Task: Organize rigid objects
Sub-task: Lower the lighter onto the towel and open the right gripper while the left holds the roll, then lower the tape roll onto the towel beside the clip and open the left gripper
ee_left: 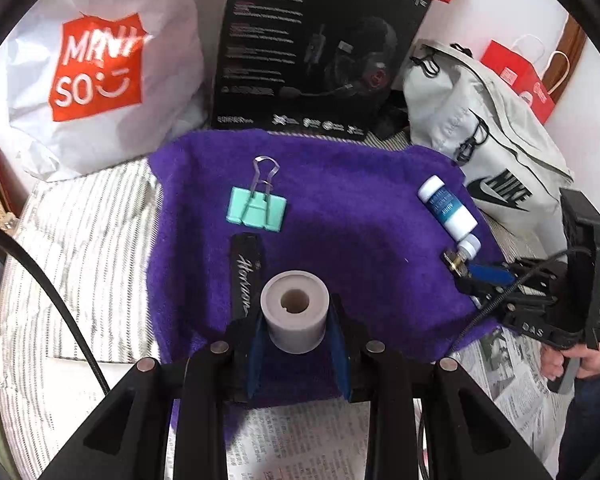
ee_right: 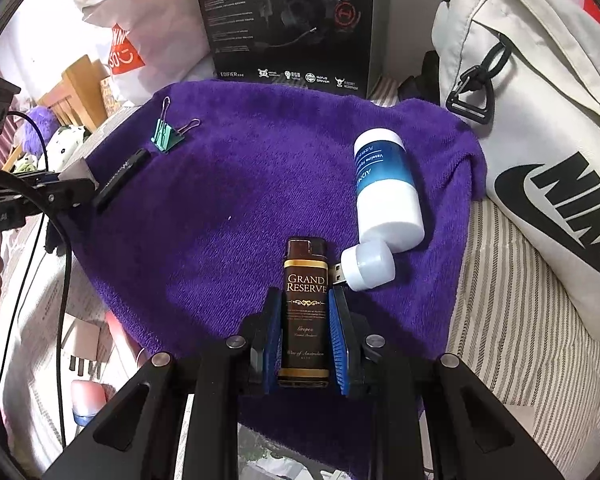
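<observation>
1. Both hands are loaded. The left hand-held gripper [ee_left: 296, 346] has its blue pads clamped on a grey spool [ee_left: 295, 312], held over the near edge of the purple towel [ee_left: 340, 240].
2. The right hand-held gripper [ee_right: 304, 336] is closed on a brown lighter [ee_right: 305, 312] labelled Grand Reserve, low over the towel's near right part, its top end just beside a small white USB lamp [ee_right: 366, 265].
3. Already lying on the towel: a mint binder clip [ee_left: 257, 210] toward the far left, a slim black stick [ee_left: 245, 276] just in front of it, and at the right edge a blue-and-white bottle [ee_right: 386, 188] on its side with the USB lamp touching its base or very nearly so.
4. My read: roughly halfway or better. Four pieces lie in two loose groups, left and right, and the two held pieces are yet to be set down, likely the spool with the left group and the lighter with the right.
5. The surface is soft: the towel is spread over striped bedding [ee_right: 520, 320], with newspaper [ee_left: 300, 440] at the near side.
6. Clutter all round the far edge: a white Miniso bag [ee_left: 100, 72], a black headset box [ee_left: 312, 48], a pale Nike bag [ee_right: 540, 120], red paper bags [ee_left: 520, 76].
</observation>
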Tool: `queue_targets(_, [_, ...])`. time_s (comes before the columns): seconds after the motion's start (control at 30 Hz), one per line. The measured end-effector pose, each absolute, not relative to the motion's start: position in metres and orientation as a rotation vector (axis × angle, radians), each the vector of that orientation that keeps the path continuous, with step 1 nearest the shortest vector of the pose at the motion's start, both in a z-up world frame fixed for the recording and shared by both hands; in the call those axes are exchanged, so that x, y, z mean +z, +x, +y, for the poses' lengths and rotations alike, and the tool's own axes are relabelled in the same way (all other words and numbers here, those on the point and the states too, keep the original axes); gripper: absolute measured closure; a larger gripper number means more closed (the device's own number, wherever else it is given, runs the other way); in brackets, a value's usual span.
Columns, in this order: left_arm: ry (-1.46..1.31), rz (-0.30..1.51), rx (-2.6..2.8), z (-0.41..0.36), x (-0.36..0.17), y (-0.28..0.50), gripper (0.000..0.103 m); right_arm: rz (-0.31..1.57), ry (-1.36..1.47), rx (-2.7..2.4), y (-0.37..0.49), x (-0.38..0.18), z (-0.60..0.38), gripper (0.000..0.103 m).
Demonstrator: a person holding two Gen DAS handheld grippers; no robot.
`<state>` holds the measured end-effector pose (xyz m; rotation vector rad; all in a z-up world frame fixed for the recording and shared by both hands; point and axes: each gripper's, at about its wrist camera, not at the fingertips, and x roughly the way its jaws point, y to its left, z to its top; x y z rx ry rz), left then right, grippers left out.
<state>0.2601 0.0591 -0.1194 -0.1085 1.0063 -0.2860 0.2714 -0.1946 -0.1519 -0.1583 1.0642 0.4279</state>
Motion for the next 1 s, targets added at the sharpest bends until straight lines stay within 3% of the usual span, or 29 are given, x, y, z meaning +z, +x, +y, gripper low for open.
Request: queue_targets(1.0, [0.055,1.014,-0.195,0.018,-0.150,0.317,0.075,0.989,-0.016,0.377,0.220,-0.113,-0.217,0.068])
